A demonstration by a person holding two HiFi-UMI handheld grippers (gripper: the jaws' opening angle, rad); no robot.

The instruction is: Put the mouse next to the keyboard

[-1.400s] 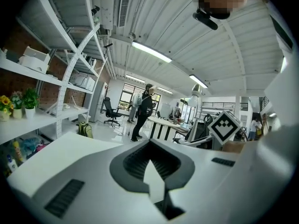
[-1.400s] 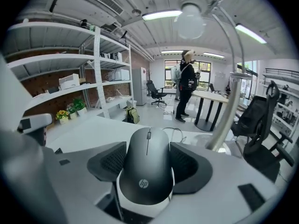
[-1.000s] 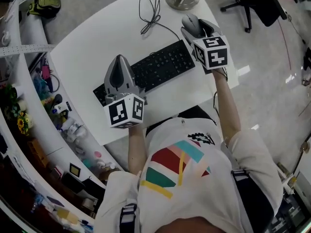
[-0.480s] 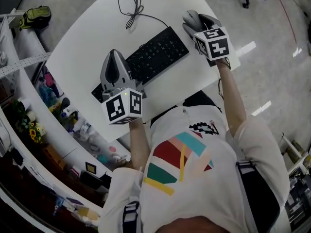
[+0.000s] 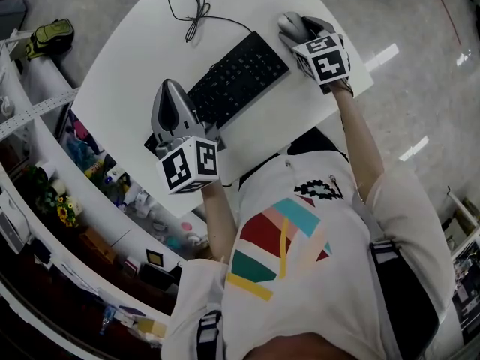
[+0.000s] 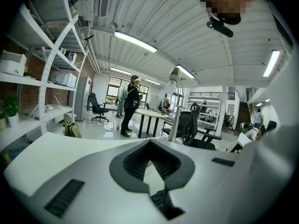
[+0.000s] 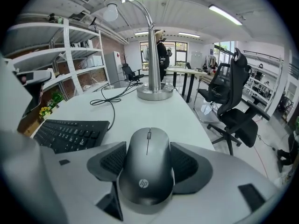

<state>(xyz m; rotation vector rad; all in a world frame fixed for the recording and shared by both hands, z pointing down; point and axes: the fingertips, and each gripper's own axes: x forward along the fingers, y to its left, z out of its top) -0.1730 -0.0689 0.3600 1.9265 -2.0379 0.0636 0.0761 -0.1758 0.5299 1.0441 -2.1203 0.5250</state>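
- Grey HP mouse (image 7: 146, 167), pinched in your right gripper (image 5: 303, 34), is at upper right in the head view, just beside the black keyboard (image 5: 229, 77).
- Your left gripper (image 6: 150, 158): jaws pressed together, empty.
- Judged step: placement. Next, seat the mouse flat on the white desk (image 5: 135, 58), then release.

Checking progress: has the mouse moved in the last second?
Yes. Held in the right gripper, the mouse has come from beyond the keyboard's far corner back to beside its right end.

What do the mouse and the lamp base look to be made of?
The mouse: likely matte dark grey plastic, soft even sheen, printed logo. The lamp base: probably brushed or polished metal, silvery with bright reflections.
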